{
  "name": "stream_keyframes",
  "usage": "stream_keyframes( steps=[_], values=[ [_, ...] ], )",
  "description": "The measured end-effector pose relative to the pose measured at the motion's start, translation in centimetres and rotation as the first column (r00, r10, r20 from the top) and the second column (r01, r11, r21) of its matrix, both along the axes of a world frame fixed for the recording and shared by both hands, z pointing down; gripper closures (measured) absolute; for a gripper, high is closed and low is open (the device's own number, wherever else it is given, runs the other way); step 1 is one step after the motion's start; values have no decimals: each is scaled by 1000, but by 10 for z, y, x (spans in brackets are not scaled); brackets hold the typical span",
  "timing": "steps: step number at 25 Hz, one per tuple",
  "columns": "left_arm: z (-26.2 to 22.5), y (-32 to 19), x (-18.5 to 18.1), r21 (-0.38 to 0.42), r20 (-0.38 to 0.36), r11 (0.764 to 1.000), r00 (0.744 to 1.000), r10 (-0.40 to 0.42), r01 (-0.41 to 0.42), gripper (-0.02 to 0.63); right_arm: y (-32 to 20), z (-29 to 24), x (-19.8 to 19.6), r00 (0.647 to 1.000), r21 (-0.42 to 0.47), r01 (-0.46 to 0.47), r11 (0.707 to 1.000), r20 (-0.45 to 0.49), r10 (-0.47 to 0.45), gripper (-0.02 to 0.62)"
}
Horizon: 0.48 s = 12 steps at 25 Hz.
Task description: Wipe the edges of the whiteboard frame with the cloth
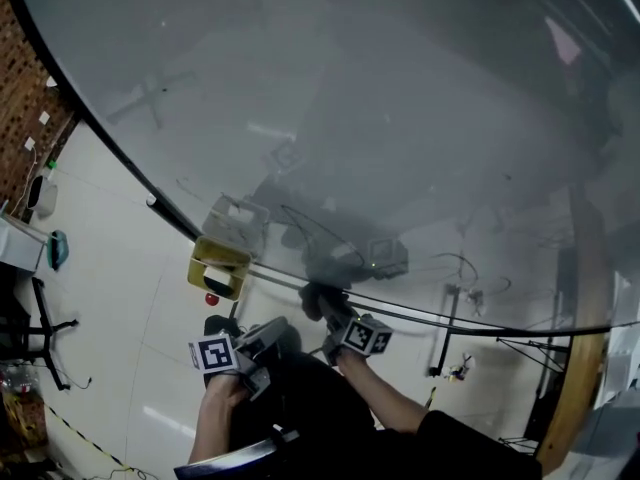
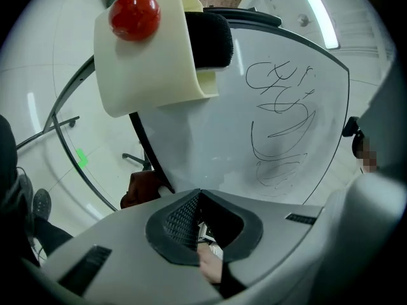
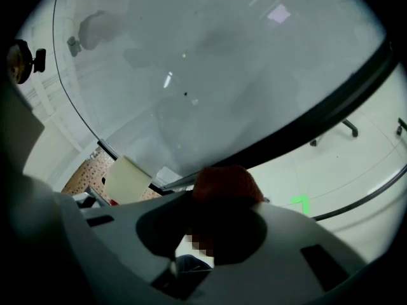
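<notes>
The whiteboard (image 1: 380, 118) fills the head view, and its dark frame (image 1: 440, 320) curves along the lower edge. My right gripper (image 1: 325, 310) is shut on a reddish-brown cloth (image 1: 315, 296) and holds it against that bottom frame. In the right gripper view the cloth (image 3: 227, 182) bulges from the right gripper (image 3: 222, 199) just below the frame (image 3: 305, 126). My left gripper (image 1: 268, 340) hangs a little lower left, shut with nothing in it. The left gripper view shows the left gripper (image 2: 199, 196) with jaws meeting, the cloth (image 2: 141, 189) at the frame (image 2: 145, 151), and scribbles on the board (image 2: 280, 107).
A cream holder (image 1: 220, 266) with a red ball (image 2: 133, 14) and a black eraser (image 2: 210, 40) hangs on the frame left of the cloth. A chair base (image 1: 45, 333) stands on the tiled floor at left. The board's stand leg (image 1: 445, 338) rises at right.
</notes>
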State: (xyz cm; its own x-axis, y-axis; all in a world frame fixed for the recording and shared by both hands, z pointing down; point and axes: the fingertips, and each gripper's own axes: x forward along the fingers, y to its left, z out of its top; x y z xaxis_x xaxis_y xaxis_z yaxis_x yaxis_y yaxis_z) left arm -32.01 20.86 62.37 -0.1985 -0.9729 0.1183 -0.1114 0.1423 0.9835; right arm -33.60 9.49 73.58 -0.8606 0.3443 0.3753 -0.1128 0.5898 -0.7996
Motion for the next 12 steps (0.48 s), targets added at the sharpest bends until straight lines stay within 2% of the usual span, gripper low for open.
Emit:
stream_keyframes(
  steps=[4,8,12],
  values=[
    [2,6,-3,37,-44,999,999,-5,7,611,-1,-2,-2,1000,25,-4,1000,13,4,509],
    [0,18,-22,15,3,1000,1000,-19,19,611,5,-1,-5,1000,26,8,1000,3,-8,509],
    [-2,32,-34,-24,65,999,998,23,-22,611,15,-6,-20,999,31,13,999,36,-14,509]
  ],
)
